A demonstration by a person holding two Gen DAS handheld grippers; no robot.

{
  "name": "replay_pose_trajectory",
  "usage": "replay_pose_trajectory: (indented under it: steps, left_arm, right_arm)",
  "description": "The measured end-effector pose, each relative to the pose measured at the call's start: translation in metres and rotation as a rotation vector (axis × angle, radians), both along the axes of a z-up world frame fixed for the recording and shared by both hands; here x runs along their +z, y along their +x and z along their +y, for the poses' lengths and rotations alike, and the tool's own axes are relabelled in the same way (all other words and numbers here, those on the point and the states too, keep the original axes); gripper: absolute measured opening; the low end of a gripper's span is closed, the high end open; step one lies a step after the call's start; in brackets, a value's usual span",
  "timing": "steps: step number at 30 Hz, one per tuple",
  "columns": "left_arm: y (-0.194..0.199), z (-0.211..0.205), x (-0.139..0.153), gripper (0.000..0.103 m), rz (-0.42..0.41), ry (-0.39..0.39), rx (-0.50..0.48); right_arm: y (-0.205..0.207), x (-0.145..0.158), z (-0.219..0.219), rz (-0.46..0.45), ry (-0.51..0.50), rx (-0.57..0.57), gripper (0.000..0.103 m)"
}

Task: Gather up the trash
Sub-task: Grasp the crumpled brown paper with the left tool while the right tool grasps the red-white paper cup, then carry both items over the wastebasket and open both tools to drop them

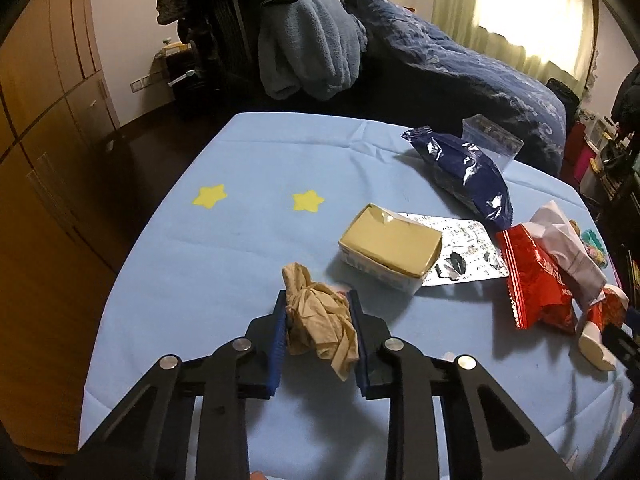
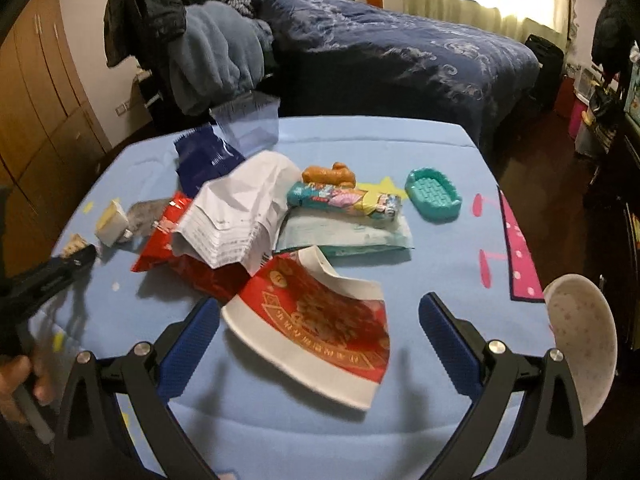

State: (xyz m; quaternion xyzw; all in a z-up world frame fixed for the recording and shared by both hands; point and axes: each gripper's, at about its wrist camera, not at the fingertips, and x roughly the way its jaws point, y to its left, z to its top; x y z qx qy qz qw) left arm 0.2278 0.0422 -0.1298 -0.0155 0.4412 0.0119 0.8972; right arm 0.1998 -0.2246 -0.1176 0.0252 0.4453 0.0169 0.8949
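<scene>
My left gripper is shut on a crumpled beige paper wad, its blue pads pressing both sides just above the light blue tablecloth. My right gripper is open, and its fingers straddle a torn red and white wrapper lying flat on the cloth without touching it. Other trash lies behind: a red snack bag, crumpled white paper, a dark blue foil bag, a silver blister sheet and a yellowish carton.
A teal soap dish, an orange toy dog, a teal packet and a pale wipes pack sit mid-table. A white bowl overhangs the right edge. A clear plastic bag stands at the far edge; a bed lies beyond.
</scene>
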Motion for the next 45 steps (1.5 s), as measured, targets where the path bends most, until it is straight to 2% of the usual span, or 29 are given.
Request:
replay_pose_trajectory:
  steps: [1,3,7,8,9,10,14,18,22,29,33,38,45]
  left_arm:
    - [0.000,0.000,0.000,0.028,0.000,0.001,-0.003]
    - [-0.001,-0.001,0.000,0.028,-0.002,0.001,-0.004]
    - [-0.001,0.000,0.000,0.028,-0.002,-0.001,-0.003]
    - [-0.001,0.000,0.000,0.027,-0.002,-0.003,-0.005]
    - [-0.002,-0.001,0.000,0.027,-0.001,-0.003,-0.006]
    - [-0.003,-0.001,0.001,0.027,-0.002,-0.006,-0.010]
    - [-0.010,-0.004,0.006,0.026,-0.017,-0.008,-0.014]
    - [-0.017,-0.006,0.013,0.026,-0.032,-0.013,-0.017]
    - [-0.024,-0.007,0.022,0.026,-0.049,-0.018,-0.022]
    - [-0.042,-0.012,0.035,0.026,-0.078,-0.032,-0.037]
    - [-0.058,-0.031,0.050,0.026,-0.111,-0.034,-0.086]
    - [-0.079,-0.094,0.068,0.026,-0.145,-0.062,-0.254]
    - [-0.085,-0.223,0.084,0.026,-0.145,-0.166,-0.565]
  right_arm:
    - [0.001,-0.003,0.001,0.005,0.003,0.006,0.098]
    - [0.003,-0.007,-0.001,0.021,0.037,0.018,0.085]
    - [0.002,-0.005,0.001,0.002,0.028,0.026,0.081]
    - [0.000,-0.003,0.002,-0.017,0.007,0.022,0.067]
    - [-0.003,0.000,0.003,-0.038,-0.020,0.013,0.061]
    - [-0.005,0.004,0.003,-0.054,-0.039,0.005,0.050]
    - [-0.008,0.012,-0.007,-0.065,0.003,0.006,0.036]
    - [-0.015,0.017,-0.012,-0.082,0.036,0.012,0.031]
    - [-0.026,0.022,-0.011,-0.110,0.024,0.008,0.029]
    - [-0.053,0.037,-0.022,-0.154,0.057,-0.005,0.029]
    - [-0.072,0.048,-0.039,-0.186,0.075,-0.031,0.029]
    - [-0.103,0.058,-0.083,-0.222,0.079,-0.104,0.029]
    - [-0.141,0.058,-0.172,-0.241,0.051,-0.304,0.029]
